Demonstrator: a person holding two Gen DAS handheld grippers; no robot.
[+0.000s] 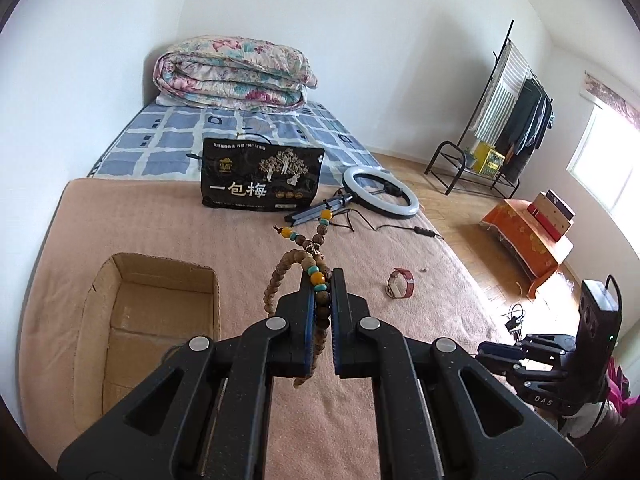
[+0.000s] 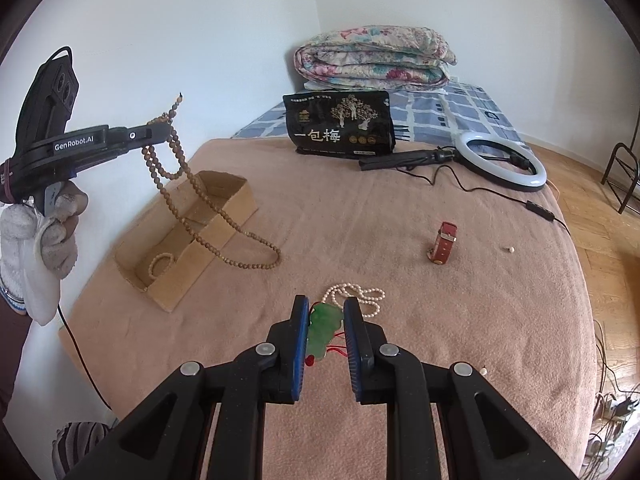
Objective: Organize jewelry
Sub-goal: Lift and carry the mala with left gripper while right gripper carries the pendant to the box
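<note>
My left gripper [image 1: 322, 280] pinching the wooden bead strand [image 2: 224, 216] above the cardboard box [image 2: 224, 196], right gripper [image 2: 326, 308] spread astride the jade pendant [image 2: 326, 330] on the blanketed bed [image 2: 400, 240]

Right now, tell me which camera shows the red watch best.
The right wrist view: the red watch stands unobstructed on the blanket, strap and buckle visible. The left wrist view also shows it, smaller, beside the bead necklace pinched in the jaws.
</note>
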